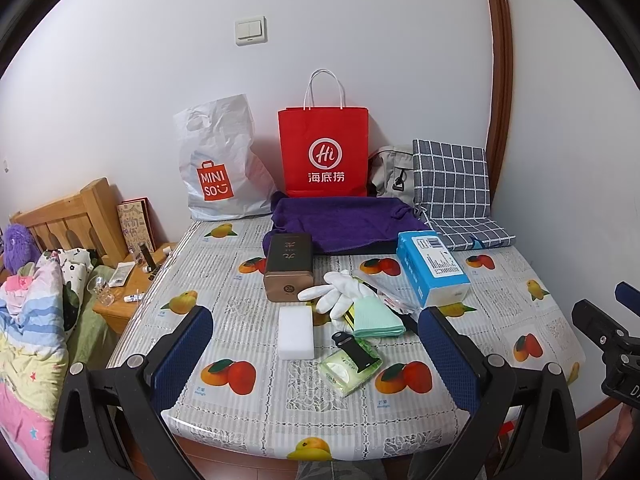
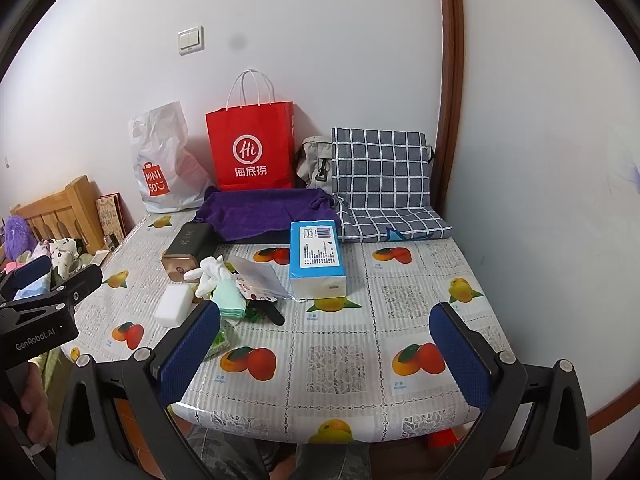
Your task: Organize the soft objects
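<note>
- Left gripper (image 1: 316, 344) and right gripper (image 2: 326, 336): jaws apart, empty, held back at the near table (image 1: 520, 280) edge, probably pre-approach.
- White glove (image 1: 334, 292): mid-table pile beside green cloth (image 1: 376, 316); fingers point left, long axis left-right.
- Purple towel (image 1: 344, 220): spread flat at far edge.

My right gripper (image 2: 324, 344) hangs with jaws spread wide over the fruit-print table (image 2: 420, 280), gripping nothing. Ahead lie a blue tissue pack (image 2: 316, 256), white glove (image 2: 210, 274), mint cloth (image 2: 228, 300) and white sponge block (image 2: 174, 304), clustered near a dark tin (image 2: 186, 250). Purple towel (image 2: 260, 212), red bag (image 2: 250, 148) and checked cushion (image 2: 384, 176) line the wall; my left gripper (image 2: 52, 284) shows at the left edge
</note>
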{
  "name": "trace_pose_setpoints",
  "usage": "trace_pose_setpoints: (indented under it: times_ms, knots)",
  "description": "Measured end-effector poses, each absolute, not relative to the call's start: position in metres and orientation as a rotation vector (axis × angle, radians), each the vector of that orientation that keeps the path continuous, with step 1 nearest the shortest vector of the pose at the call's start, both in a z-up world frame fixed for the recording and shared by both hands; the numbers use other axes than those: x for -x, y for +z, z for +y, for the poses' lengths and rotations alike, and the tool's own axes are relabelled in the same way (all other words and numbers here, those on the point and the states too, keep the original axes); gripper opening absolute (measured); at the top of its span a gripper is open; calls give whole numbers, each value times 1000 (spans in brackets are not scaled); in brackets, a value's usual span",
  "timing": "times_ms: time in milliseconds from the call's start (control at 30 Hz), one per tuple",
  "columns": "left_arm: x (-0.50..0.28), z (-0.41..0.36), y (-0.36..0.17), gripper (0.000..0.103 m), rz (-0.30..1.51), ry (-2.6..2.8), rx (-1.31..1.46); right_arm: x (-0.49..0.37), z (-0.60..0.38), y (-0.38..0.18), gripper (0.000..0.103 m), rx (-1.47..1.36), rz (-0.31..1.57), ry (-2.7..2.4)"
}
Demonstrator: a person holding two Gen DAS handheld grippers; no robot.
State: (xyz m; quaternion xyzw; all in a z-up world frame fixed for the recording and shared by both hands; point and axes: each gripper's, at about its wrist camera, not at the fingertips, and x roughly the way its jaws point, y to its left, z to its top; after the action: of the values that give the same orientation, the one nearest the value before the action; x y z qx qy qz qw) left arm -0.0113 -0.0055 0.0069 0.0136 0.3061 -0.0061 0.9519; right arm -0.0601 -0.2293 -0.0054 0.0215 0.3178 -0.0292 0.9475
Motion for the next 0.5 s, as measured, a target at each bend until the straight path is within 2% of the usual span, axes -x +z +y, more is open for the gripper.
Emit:
trace_pose_setpoints:
  times_ms: [500]
  knots:
    - [11, -6, 7, 103, 622, -11, -31, 62, -229, -2, 103, -47, 637, -57]
